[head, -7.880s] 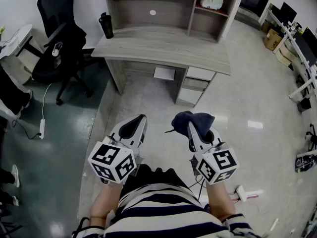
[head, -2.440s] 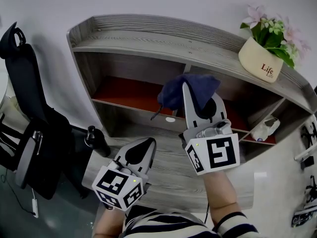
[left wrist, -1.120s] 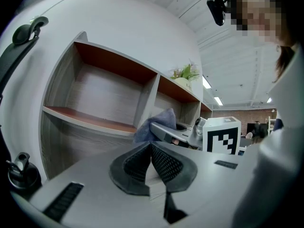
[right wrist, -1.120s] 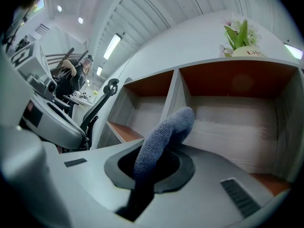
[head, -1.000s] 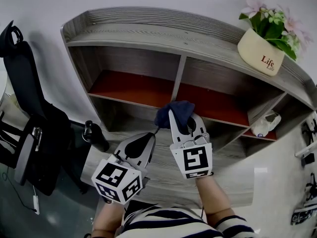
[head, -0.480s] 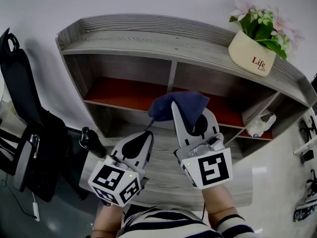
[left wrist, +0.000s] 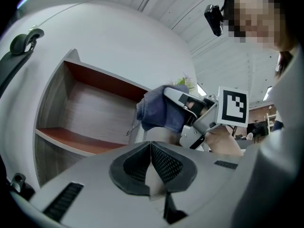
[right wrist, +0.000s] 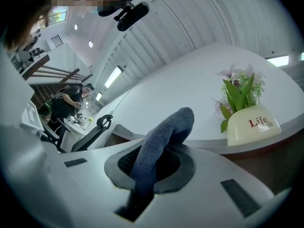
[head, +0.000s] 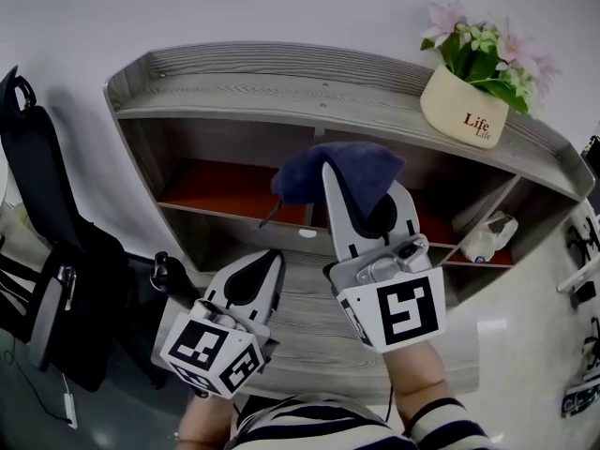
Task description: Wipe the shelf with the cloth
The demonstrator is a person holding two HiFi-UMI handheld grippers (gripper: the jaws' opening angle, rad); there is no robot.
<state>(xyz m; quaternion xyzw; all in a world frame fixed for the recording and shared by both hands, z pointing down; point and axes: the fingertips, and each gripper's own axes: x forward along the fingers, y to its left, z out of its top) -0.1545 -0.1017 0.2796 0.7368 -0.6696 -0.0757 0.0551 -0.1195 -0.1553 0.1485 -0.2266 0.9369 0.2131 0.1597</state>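
Two grippers, one cloth, one shelf and one flowerpot (head: 464,115) are showing. The right gripper (head: 349,195) is pinching the dark blue cloth (head: 333,172) tight between its jaws, in front of the shelf's (head: 281,101) central divider, just under the top board. The left gripper (head: 258,270) is hanging lower, jaws pressed together on nothing. Both red-floored compartments are standing open.

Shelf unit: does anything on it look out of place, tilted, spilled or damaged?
Nothing looks spilled or damaged. The flower pot stands upright on the shelf unit's top board. Only a crumpled white thing in the far right compartment looks untidy; I cannot tell what it is.
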